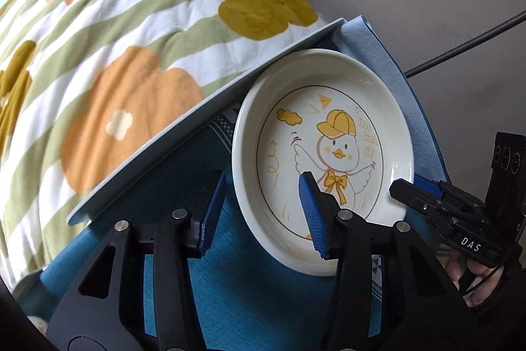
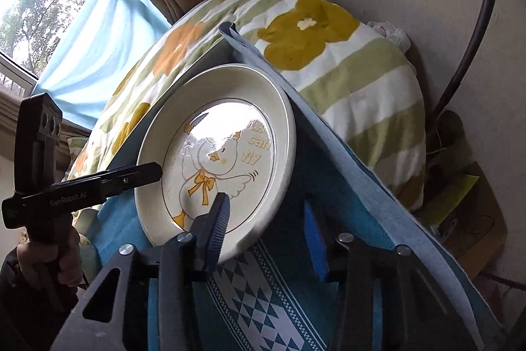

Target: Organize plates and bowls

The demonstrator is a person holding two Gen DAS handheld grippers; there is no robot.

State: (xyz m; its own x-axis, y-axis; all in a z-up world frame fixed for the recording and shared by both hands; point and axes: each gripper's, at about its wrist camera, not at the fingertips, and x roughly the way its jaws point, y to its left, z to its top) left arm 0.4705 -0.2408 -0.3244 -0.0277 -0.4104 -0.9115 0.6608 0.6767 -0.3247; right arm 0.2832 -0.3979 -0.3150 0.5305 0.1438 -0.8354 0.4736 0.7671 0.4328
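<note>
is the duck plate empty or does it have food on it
Empty. The duck plate shows its whole printed duck drawing and clean white rim in both wrist views, with no food; only tool fingers reach over it.

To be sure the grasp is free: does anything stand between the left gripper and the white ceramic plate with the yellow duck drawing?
Nothing visible does. The left gripper straddles the rim of the white ceramic duck plate: one finger outside over the blue woven cloth, the other above the plate's inside.
</note>
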